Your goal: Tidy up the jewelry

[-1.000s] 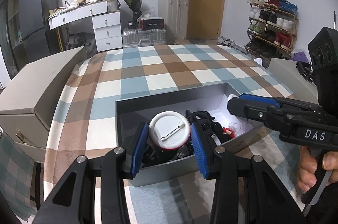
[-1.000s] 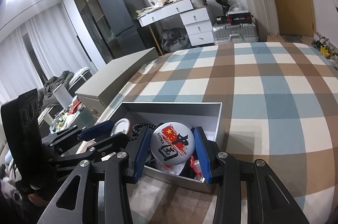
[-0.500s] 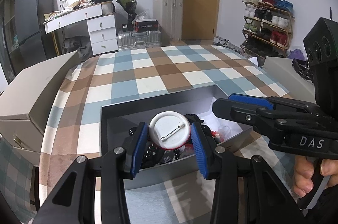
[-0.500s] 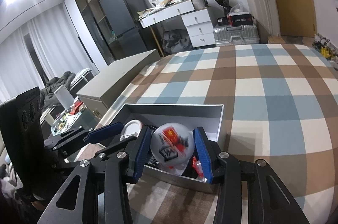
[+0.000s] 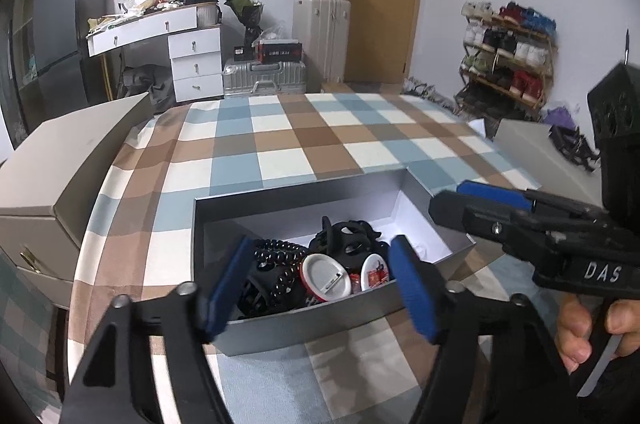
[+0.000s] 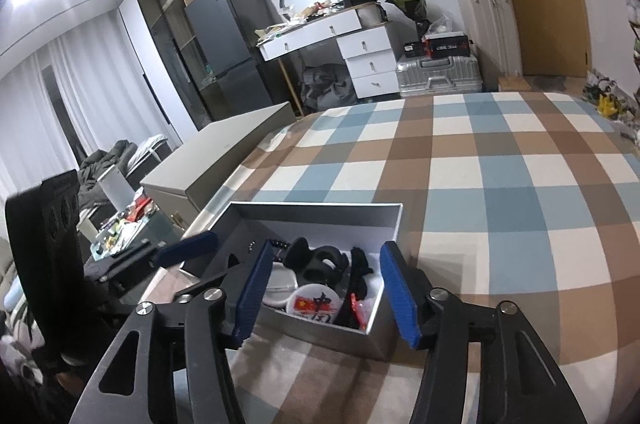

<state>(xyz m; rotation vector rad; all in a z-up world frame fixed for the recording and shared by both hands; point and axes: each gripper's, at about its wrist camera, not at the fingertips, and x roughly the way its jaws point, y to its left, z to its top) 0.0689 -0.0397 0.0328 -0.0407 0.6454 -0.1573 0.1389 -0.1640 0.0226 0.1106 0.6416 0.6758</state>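
the left tool (image 5: 322, 286) hangs with its blue pads spread wide and nothing between them, just above the near wall of a grey box (image 5: 304, 324). the right tool (image 6: 326, 298) is likewise spread wide and empty, over the same box (image 6: 320, 214) from its other short end; in the left view it (image 5: 492, 196) reaches in from the right, its tips above the box's right rim.

inside the box, crowded toward the near end, lie two round badges: one face down, showing a white back with a pin bar and a red rim (image 5: 326, 278), the other face up with a red flag print (image 6: 316, 302), the two side by side and seemingly touching. a coil of black beads (image 5: 280, 266) lies left of the face-down badge, and black hair clips (image 5: 346, 238) are heaped behind both. the far part of the box floor is bare white.

the box's long axis runs left to right in the left view. it sits on a checked bedspread (image 5: 304, 136), blue, brown and white. a beige cabinet (image 5: 68, 164) stands at the bed's left side, a shoe rack (image 5: 506, 60) against the far wall.
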